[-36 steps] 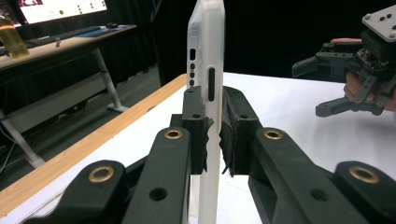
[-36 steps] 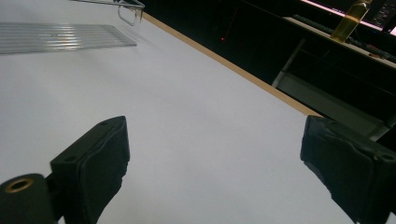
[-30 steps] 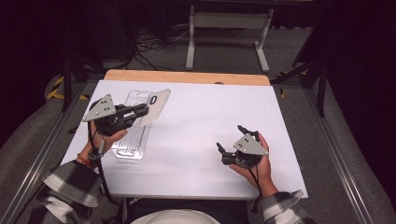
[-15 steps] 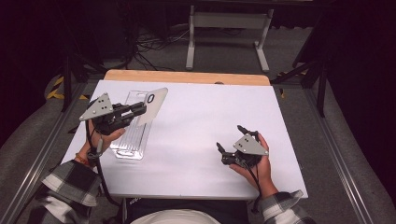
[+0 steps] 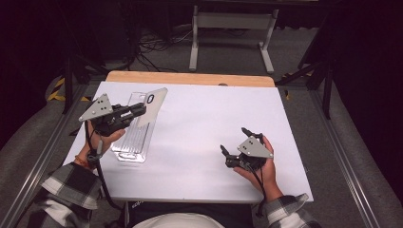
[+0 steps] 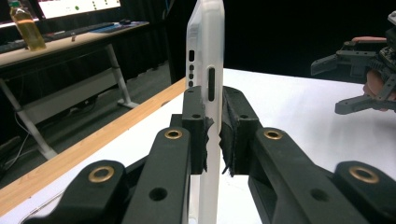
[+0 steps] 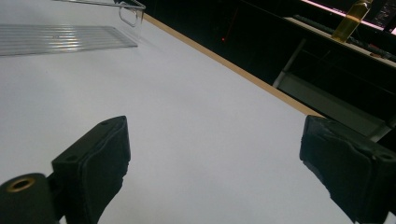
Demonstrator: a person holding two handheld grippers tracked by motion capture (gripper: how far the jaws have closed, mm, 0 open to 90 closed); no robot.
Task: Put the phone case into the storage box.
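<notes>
My left gripper [image 5: 141, 110] hangs over the table's left side, shut on a frosted white phone case [image 5: 153, 103] with a dark camera cutout. In the left gripper view the phone case [image 6: 205, 46] stands on edge, its lower part pinched between the two pads [image 6: 194, 126]. Under it lies a clear ribbed plastic tray [image 5: 133, 142]. My right gripper [image 5: 233, 139] rests low at the table's right front, open, with nothing between its jaws. In the right gripper view, bare white table shows across the wide gap of the right gripper [image 7: 215, 154].
The white table [image 5: 199, 123] has a wooden strip [image 5: 190, 79] along its far edge. In the right gripper view the clear tray [image 7: 60, 37] lies far off at the upper left. The right gripper [image 6: 329, 88] also shows at the right of the left gripper view. Beyond the table stand a desk frame and cables.
</notes>
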